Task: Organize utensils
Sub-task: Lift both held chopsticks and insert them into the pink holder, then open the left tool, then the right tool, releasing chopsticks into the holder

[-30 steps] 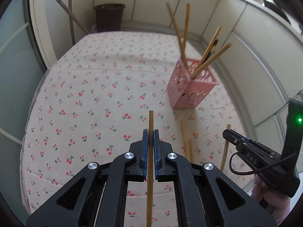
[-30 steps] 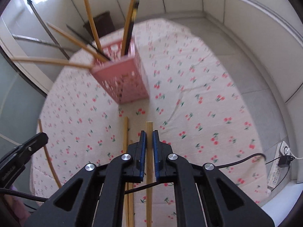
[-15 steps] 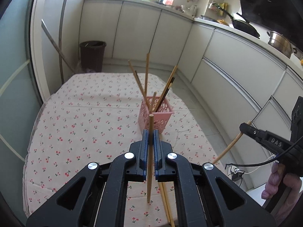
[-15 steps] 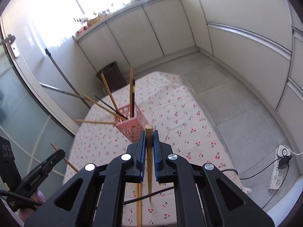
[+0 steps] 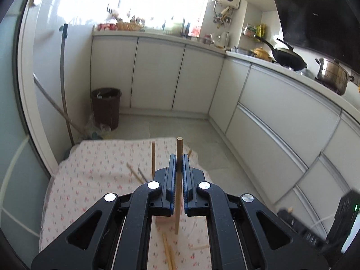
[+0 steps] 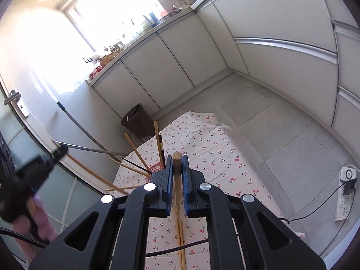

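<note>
My left gripper is shut on a wooden chopstick that stands nearly upright between the blue pads. My right gripper is shut on another wooden chopstick, also upright. Both are high above the cherry-print cloth. The pink basket sits on the cloth, mostly hidden behind the fingers, with several chopsticks fanning out of it. In the right wrist view the left gripper appears blurred at the left, its chopstick slanting down. Loose chopsticks lie on the cloth below.
A brown waste bin stands beyond the cloth beside a leaning broom handle. White cabinets run along the back and right. A power strip and its cable lie on the tiled floor at the right.
Both grippers have risen well above the cloth and tilted up, each carrying its chopstick. The basket has dropped from open view to behind the fingers.
</note>
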Available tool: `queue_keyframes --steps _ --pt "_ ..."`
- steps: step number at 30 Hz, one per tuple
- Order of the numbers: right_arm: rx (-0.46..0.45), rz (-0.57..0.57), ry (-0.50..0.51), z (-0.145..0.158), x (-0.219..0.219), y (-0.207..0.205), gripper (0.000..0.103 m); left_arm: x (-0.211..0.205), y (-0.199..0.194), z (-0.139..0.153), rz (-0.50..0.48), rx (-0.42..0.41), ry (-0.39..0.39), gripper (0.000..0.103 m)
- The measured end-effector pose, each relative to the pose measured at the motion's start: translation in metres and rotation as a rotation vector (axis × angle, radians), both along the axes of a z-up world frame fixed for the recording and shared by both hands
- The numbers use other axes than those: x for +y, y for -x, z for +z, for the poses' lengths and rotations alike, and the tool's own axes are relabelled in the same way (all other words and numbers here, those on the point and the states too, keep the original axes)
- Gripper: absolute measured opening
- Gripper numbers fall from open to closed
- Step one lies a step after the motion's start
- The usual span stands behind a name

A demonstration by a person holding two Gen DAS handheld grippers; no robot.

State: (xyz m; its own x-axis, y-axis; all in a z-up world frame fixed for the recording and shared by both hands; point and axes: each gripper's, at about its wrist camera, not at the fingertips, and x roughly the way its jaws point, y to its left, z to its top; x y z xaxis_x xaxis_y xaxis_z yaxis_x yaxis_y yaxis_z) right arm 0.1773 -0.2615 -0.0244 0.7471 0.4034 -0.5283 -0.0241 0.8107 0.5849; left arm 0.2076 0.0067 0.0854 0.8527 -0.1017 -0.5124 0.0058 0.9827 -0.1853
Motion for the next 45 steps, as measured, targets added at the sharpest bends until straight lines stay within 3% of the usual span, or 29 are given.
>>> queue_keyframes --steps 6,9,11,16,19,23,29,34,36,41,45 --pt "0.016 -0.016 -0.017 -0.003 -0.008 -0.008 0.008 -0.002 -0.037 0.002 0.075 -0.025 -0.029 0.006" --pt "0.008 -0.013 -0.003 0.0 -0.006 -0.009 0.008 0.004 -0.052 -0.011 0.087 0.011 -0.025 0.027" --pt "-0.003 -0.014 0.009 0.005 -0.004 -0.01 0.008 0.018 -0.045 -0.015 0.111 0.017 0.026 0.027" --pt "-0.068 -0.019 0.03 0.029 0.002 -0.014 0.008 0.051 0.008 -0.008 0.149 -0.068 0.084 0.028" --pt "-0.091 -0.034 0.031 0.042 0.005 -0.022 0.008 0.074 0.035 -0.013 0.183 -0.088 0.137 0.035" --pt "-0.112 -0.042 0.03 0.061 0.015 -0.04 0.008 0.099 0.053 -0.036 0.238 -0.041 0.196 0.035" --pt "-0.141 -0.045 0.067 0.078 0.043 -0.07 0.008 0.123 0.04 -0.06 0.285 0.069 0.237 0.035" --pt "-0.118 -0.035 0.078 0.058 0.071 -0.099 0.013 0.125 0.037 -0.073 0.291 0.109 0.237 0.035" --pt "-0.093 -0.033 0.073 0.045 0.078 -0.103 0.025 0.122 0.034 -0.078 0.28 0.132 0.234 0.035" --pt "-0.087 -0.003 0.131 0.033 0.083 -0.087 0.026 0.109 0.032 -0.081 0.244 0.15 0.211 0.035" --pt "-0.074 0.005 0.195 0.027 0.082 -0.073 0.036 0.1 0.027 -0.087 0.227 0.183 0.199 0.037"
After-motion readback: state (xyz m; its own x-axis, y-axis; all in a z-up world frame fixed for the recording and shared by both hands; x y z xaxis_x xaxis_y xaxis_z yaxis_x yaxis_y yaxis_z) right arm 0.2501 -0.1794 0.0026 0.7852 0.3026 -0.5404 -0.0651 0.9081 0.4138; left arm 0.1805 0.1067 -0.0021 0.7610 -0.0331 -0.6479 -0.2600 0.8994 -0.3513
